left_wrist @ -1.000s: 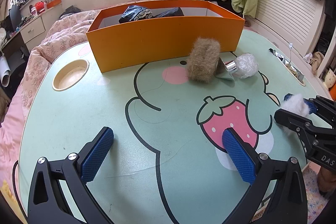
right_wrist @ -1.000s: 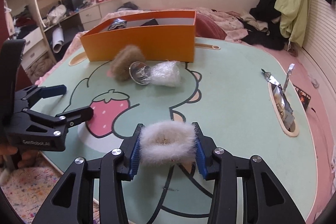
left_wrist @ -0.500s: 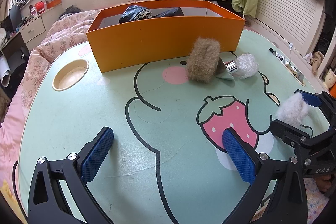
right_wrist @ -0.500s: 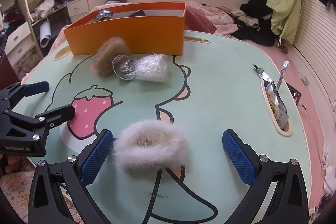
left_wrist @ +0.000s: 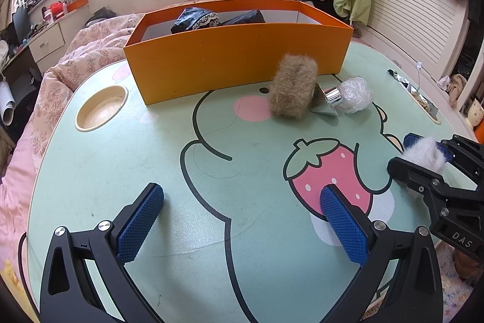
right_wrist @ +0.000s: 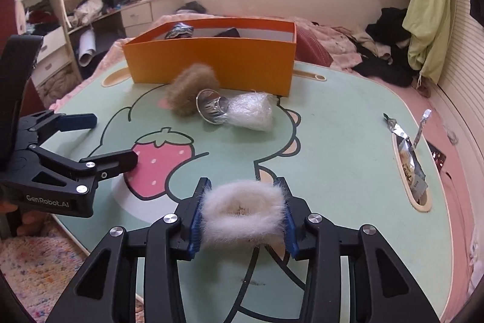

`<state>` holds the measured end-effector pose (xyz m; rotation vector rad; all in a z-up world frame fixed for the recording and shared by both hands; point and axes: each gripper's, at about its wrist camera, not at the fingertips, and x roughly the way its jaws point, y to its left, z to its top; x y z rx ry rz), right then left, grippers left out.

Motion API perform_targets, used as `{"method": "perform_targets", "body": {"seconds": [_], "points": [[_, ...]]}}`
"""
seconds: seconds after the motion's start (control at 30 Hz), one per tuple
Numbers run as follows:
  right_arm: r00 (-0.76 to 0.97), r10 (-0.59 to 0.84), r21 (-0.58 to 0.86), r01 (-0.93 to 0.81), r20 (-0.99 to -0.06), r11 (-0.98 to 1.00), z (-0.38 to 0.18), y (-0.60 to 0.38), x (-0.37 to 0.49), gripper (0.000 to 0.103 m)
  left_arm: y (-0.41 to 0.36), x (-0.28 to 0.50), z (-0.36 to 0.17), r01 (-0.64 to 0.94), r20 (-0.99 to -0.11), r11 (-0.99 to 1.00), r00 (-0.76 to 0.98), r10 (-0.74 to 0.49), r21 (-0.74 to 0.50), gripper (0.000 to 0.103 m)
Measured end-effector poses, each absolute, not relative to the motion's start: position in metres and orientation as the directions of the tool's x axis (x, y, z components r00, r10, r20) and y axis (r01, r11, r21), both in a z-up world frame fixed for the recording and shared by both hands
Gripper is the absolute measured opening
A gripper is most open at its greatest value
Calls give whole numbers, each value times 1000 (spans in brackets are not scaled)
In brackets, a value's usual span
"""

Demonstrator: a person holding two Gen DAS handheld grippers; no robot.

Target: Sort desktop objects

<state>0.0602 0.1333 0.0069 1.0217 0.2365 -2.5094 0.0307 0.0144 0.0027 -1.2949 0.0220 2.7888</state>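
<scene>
My right gripper [right_wrist: 242, 214] is shut on a white fluffy scrunchie [right_wrist: 243, 215], held just above the near right part of the green table [right_wrist: 348, 141]; it also shows in the left wrist view [left_wrist: 423, 155]. My left gripper [left_wrist: 242, 220] is open and empty over the near left of the table; in the right wrist view it shows at the left [right_wrist: 103, 141]. A brown fluffy scrunchie [left_wrist: 292, 91] and a plastic-wrapped bottle with a silver cap [left_wrist: 351, 94] lie in front of the orange box [left_wrist: 236, 62], which holds dark items.
A round cup recess [left_wrist: 101, 108] is set in the table's far left. A slot at the right edge [right_wrist: 408, 168] holds foil packets. A bed with pink bedding lies beyond the table.
Half a second ago my right gripper was open around the white scrunchie lying on the table. Now it has shut on it and holds it. The left gripper has not moved.
</scene>
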Motion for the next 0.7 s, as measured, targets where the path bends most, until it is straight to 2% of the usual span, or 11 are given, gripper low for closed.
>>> {"method": "perform_targets", "body": {"seconds": [0.13, 0.23, 0.3, 0.43, 0.53, 0.67, 0.7], "points": [[-641, -325, 26, 429, -695, -903, 8, 138, 58, 41, 11, 31, 8, -61, -755, -998, -652, 64, -31, 103], [-640, -330, 40, 423, -694, -905, 8, 140, 57, 41, 8, 33, 28, -75, -701, -994, -705, 106, -76, 102], [-641, -328, 37, 424, -694, -905, 8, 140, 58, 41, 9, 31, 42, -98, -666, -989, -731, 148, -113, 97], [-641, -325, 33, 423, -695, -905, 8, 140, 57, 41, 23, 3, 62, -175, -664, -972, -709, 237, -160, 72], [-639, -330, 39, 424, -695, -905, 8, 140, 57, 41, 34, -30, 59, -193, -691, -961, -667, 277, -199, 68], [-639, -330, 39, 424, -695, -905, 9, 140, 56, 41, 44, -60, 44, -184, -739, -956, -605, 295, -230, 43], [-639, -331, 41, 424, -694, -905, 9, 140, 56, 41, 46, -64, 40, -180, -750, -956, -593, 292, -230, 41]]}}
